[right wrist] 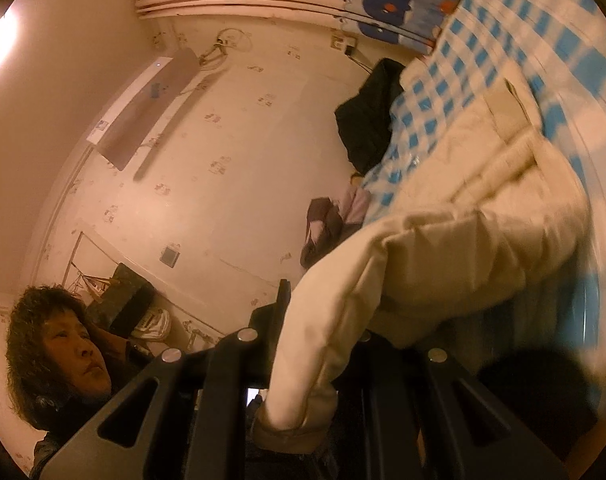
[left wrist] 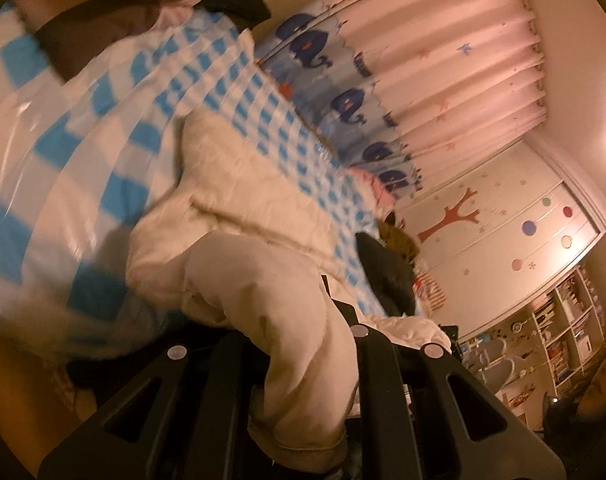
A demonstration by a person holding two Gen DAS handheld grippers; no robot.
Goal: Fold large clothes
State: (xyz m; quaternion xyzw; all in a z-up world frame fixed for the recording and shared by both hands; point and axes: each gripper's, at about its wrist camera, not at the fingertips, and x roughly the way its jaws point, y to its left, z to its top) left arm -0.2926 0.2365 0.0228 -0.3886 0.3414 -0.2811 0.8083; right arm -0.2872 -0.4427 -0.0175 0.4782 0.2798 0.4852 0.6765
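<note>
A large cream padded jacket lies on a bed with a blue-and-white checked cover. My left gripper is shut on one cream sleeve, which hangs down between its black fingers. My right gripper is shut on the other sleeve, its cuff hanging below the fingers. The jacket body stretches from there onto the checked cover. Both views are tilted and blurred.
Dark and brown clothes pile at the bed's far end; a dark garment lies at the other side. A whale-print curtain hangs behind the bed. The person's face is close by. A black garment lies at the bed edge.
</note>
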